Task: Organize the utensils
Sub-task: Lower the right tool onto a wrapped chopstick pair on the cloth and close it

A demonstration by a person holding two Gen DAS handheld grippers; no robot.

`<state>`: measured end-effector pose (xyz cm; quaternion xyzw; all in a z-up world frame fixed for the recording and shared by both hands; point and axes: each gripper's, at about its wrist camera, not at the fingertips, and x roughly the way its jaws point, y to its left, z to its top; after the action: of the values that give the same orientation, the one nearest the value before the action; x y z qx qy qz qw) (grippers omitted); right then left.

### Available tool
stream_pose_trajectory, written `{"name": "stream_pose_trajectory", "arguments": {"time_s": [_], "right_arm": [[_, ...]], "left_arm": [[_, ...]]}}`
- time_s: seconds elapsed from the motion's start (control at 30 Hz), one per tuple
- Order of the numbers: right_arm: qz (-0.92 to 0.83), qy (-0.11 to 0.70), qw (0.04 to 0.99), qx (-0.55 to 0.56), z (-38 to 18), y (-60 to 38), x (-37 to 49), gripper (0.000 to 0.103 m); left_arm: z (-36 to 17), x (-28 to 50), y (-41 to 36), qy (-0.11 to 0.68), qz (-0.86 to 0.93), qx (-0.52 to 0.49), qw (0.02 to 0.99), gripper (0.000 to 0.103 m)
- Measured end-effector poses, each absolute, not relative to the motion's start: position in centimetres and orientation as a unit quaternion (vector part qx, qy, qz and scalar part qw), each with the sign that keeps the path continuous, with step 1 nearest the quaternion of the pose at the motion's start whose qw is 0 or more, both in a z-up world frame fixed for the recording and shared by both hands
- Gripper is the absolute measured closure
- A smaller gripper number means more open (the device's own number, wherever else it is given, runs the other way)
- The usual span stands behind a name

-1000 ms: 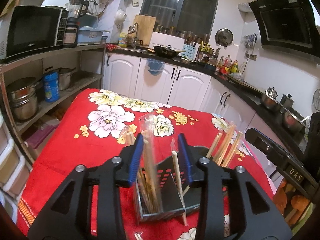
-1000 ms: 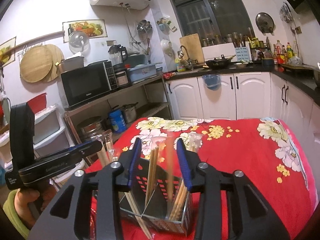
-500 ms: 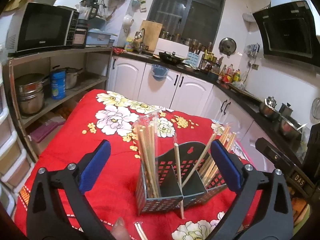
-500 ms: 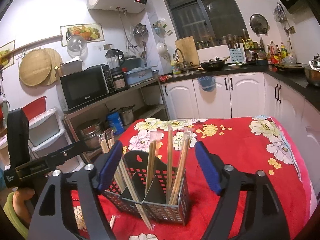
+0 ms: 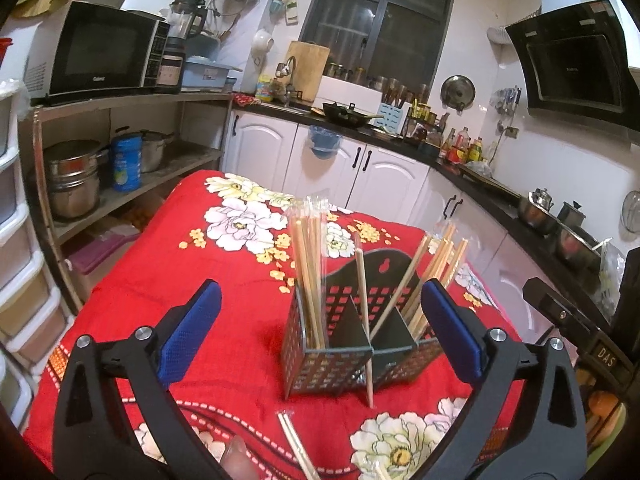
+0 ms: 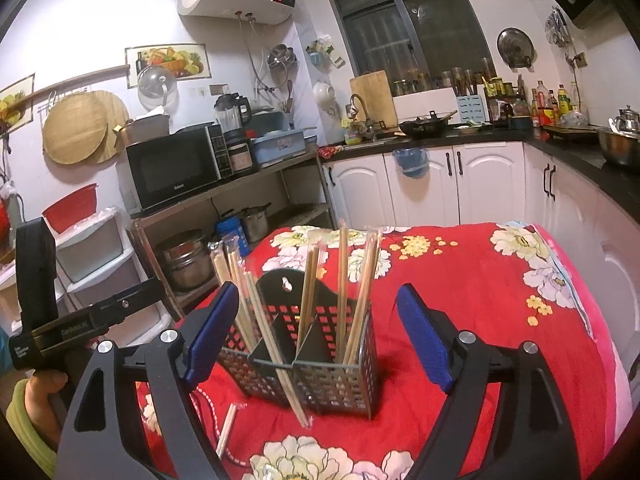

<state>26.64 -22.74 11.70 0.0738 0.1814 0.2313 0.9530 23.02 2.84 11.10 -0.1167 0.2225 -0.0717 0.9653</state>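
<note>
A black perforated utensil holder [image 5: 360, 344] stands on the red floral tablecloth [image 5: 180, 264]. Wrapped wooden chopsticks [image 5: 308, 264] stand in its compartments, and one stick [image 5: 365, 320] leans outside its front. It also shows in the right wrist view [image 6: 312, 356] with chopsticks [image 6: 344, 280] upright in it. My left gripper [image 5: 320, 332] is open and empty, its blue pads wide on either side of the holder, short of it. My right gripper [image 6: 320, 336] is open and empty, likewise back from the holder. Loose wrapped chopsticks [image 5: 296, 444] lie on the cloth in front.
A shelf unit with a microwave [image 5: 100, 60] and steel pots [image 5: 74, 176] stands left of the table. White cabinets [image 5: 360, 172] and a dark counter run behind and right. The other gripper's handle [image 6: 80, 320] shows at the left of the right wrist view.
Both grippers were shut on chopsticks over the holder a second ago. Both have opened wide, let the chopsticks go into the holder, and pulled back from it.
</note>
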Motion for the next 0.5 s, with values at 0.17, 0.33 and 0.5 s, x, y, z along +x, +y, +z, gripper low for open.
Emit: {"name": "stream_pose_trajectory", "arguments": {"time_s": [0.17, 0.33, 0.5], "right_arm": [[0.232, 0.187, 0.952, 0.067, 11.2, -22.5, 25.5, 0.024], [0.236, 0.197, 0.950, 0.055, 10.6, -21.8, 24.4, 0.024], [0.242, 0.208, 0.947, 0.047, 9.8, -21.2, 23.7, 0.024]], "left_arm": [[10.5, 21.8, 3.0, 0.225, -0.070, -0.119, 0.964, 0.012], [9.7, 20.9, 3.4, 0.231, -0.067, -0.123, 0.963, 0.012], [8.8, 20.4, 3.6, 0.241, -0.066, -0.123, 0.960, 0.012]]}}
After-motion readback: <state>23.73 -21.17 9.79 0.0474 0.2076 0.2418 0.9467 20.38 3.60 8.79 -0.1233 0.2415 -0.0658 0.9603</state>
